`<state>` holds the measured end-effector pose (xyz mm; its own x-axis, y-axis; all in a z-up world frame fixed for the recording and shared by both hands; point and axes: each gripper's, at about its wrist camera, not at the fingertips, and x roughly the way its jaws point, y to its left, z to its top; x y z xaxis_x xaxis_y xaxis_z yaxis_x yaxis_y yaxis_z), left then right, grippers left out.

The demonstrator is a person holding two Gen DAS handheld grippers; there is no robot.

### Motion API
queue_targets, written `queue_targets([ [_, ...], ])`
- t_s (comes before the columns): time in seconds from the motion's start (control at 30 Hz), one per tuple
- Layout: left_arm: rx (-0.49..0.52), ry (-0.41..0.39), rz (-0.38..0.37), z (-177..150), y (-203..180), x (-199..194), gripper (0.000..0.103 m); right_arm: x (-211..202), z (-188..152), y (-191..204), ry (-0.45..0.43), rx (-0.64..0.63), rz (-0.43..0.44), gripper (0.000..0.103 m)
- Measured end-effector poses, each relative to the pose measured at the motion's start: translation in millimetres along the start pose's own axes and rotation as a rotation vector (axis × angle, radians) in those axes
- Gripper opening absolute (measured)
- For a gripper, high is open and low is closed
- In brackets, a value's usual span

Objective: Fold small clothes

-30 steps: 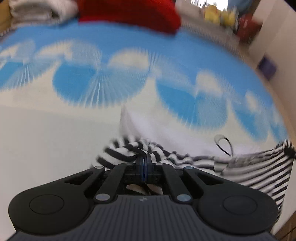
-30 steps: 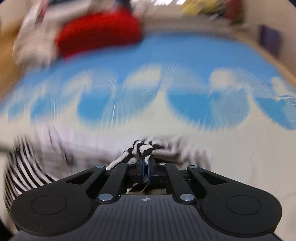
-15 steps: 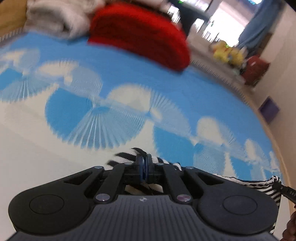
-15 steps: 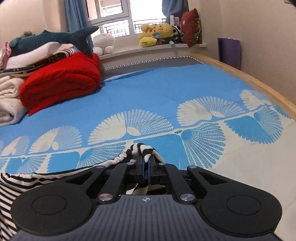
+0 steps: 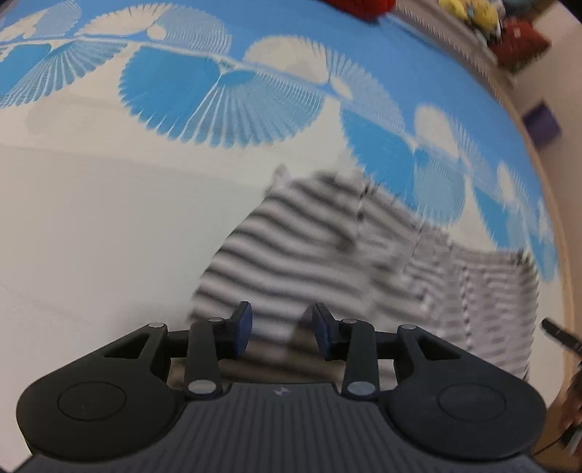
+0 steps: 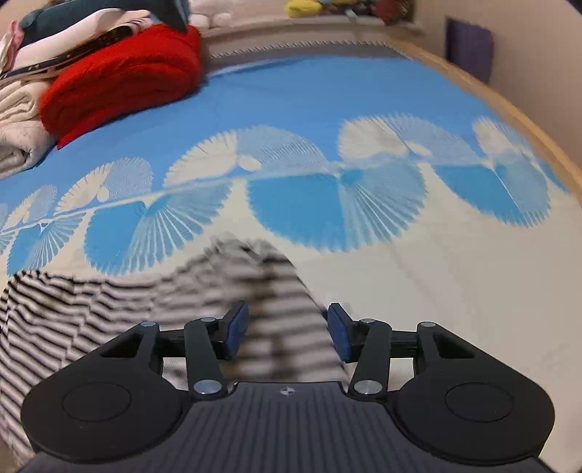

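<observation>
A small black-and-white striped garment [image 5: 327, 251] lies blurred on the bed's blue and cream fan-patterned sheet [image 5: 109, 203]. In the left wrist view my left gripper [image 5: 282, 329] hangs just above the garment's near left edge. Its jaws are opening and the blue pads [image 5: 243, 327] press on nothing. The right wrist view shows the same striped garment [image 6: 109, 302] spreading leftward. My right gripper [image 6: 287, 333] is over its right end, jaws opening, with striped cloth seen between the pads but not pinched.
A folded red blanket [image 6: 123, 76] and a pile of pale linen [image 6: 18, 120] sit at the far left of the bed. Plush toys [image 6: 309, 5] line the windowsill. The wooden bed edge [image 6: 509, 109] runs along the right, beside a purple box [image 6: 469, 47].
Both grippers were shut on the garment's corners and held it up; now both have opened and let it go. The garment has dropped flat on the sheet and both cameras tilt further downward.
</observation>
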<state>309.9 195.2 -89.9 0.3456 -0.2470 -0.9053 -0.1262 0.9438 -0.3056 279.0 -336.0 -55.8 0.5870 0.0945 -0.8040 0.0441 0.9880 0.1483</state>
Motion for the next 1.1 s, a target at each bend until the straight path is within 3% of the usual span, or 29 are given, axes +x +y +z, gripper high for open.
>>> queue_targets([
  [0.23, -0.05, 0.081, -0.028, -33.0, 51.7, -3.0, 0.04, -13.6, -49.7, -38.2, 0.138, -0.014, 0.003, 0.051],
  [0.4, -0.049, 0.132, -0.038, -45.0, 58.6, 7.5, 0.041, -9.8, -75.6, -42.1, 0.254, -0.046, 0.048, 0.05],
  [0.47, -0.036, 0.143, -0.044, -50.3, 56.6, 11.3, 0.033, -13.5, -77.4, -40.9, 0.238, -0.039, 0.055, 0.028],
  [0.5, -0.034, 0.142, -0.056, -52.4, 55.5, 10.9, 0.018, -15.9, -75.9, -40.1, 0.232, -0.037, 0.075, 0.005],
  [0.53, -0.035, 0.134, -0.054, -53.7, 53.1, 8.3, 0.001, -20.8, -73.1, -40.3, 0.212, -0.029, 0.083, 0.005],
  [0.63, 0.109, 0.075, -0.006, -47.9, 31.9, -25.2, 0.001, -55.3, -56.2, -56.6, 0.09, 0.084, 0.126, 0.004],
  [0.73, 0.083, -0.017, -0.047, -46.0, 29.7, -71.6, 0.001, -96.3, -48.7, -74.8, -0.045, 0.142, 0.154, 0.004],
  [0.8, 0.103, -0.043, -0.025, -56.2, 29.5, -80.4, 0.001, -104.0, -55.0, -78.8, -0.058, 0.143, 0.112, 0.004],
  [0.87, 0.113, 0.003, 0.024, -71.3, 33.6, -57.3, 0.002, -90.4, -62.6, -81.1, 0.037, 0.146, 0.041, 0.004],
  [0.93, 0.063, 0.16, 0.085, -85.5, 44.0, -22.6, 0.002, -65.0, -74.2, -81.2, 0.178, 0.128, -0.006, 0.004],
  [1.03, 0.108, 0.085, 0.092, -80.8, 31.3, -29.2, 0.004, -36.5, -88.1, -73.9, 0.331, 0.059, -0.06, 0.004],
  [1.1, 0.058, 0.024, 0.07, -75.0, 32.1, -41.0, 0.017, -34.9, -87.5, -68.5, 0.325, 0.023, -0.081, 0.005],
])
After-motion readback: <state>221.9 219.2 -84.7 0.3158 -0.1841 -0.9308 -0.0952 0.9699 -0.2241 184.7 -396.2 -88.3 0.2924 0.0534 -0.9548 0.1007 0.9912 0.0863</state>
